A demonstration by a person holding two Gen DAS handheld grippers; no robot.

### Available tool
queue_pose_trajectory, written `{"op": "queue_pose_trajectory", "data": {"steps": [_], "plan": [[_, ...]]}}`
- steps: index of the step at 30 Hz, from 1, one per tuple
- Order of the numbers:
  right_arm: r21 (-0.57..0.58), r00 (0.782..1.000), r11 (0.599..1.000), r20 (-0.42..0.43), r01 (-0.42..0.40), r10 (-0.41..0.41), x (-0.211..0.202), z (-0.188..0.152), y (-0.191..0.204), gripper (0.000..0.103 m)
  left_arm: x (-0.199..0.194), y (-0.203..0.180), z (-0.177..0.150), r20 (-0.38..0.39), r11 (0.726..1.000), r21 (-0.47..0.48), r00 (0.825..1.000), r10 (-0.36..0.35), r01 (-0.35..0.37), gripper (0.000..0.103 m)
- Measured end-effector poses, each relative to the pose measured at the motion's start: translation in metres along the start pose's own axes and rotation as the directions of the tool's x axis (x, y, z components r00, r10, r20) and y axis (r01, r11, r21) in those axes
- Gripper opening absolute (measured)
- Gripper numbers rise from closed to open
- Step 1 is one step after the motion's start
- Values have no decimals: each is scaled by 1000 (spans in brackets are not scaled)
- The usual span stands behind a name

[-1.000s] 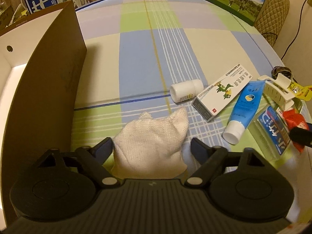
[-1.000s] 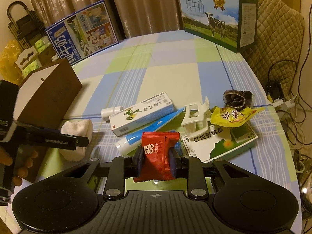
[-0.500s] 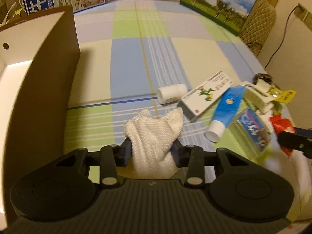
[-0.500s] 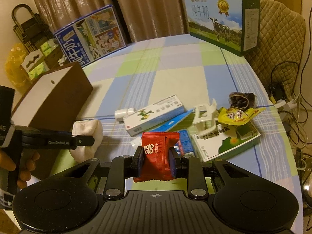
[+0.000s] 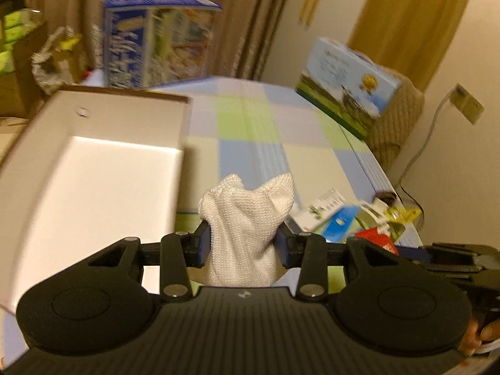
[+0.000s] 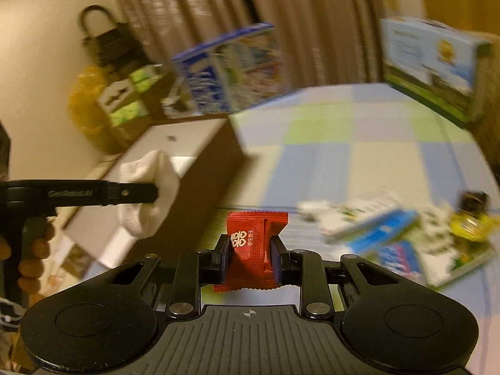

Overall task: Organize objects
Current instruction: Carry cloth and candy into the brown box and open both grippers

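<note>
While L gripper jaws pinch white cloth, R gripper jaws clamp red packet.

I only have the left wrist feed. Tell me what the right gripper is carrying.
Observer: The right gripper is shut on a red snack packet.
Operator: Report where my white cloth sits relative to the box.
Observer: The right wrist view shows the white cloth, held in the left gripper, in the air in front of the open box.
Operator: Say what is beyond the box.
Observer: A yellow bag by the wall.
</note>
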State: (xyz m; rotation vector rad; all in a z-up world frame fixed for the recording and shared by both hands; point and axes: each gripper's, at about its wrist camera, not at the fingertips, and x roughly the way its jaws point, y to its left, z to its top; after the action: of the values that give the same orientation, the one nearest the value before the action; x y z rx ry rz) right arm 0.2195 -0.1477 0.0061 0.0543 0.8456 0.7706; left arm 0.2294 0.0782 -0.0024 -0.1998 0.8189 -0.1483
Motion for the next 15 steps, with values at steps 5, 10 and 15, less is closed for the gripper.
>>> {"op": "queue_pose_trajectory", "data": {"steps": [5, 10, 15], "plan": [[-93, 996, 992, 6, -85, 86, 26, 12, 54, 24, -25, 40, 5, 26, 997, -41, 998, 59, -58, 36], [-164, 990, 976, -22, -143, 141, 62, 17, 102, 24, -42, 87, 2, 18, 990, -85, 993, 118, -116, 36], [-183, 986, 969, -67, -164, 154, 100, 20, 130, 24, -42, 127, -6, -30, 981, -96, 985, 168, -170, 36]]}}
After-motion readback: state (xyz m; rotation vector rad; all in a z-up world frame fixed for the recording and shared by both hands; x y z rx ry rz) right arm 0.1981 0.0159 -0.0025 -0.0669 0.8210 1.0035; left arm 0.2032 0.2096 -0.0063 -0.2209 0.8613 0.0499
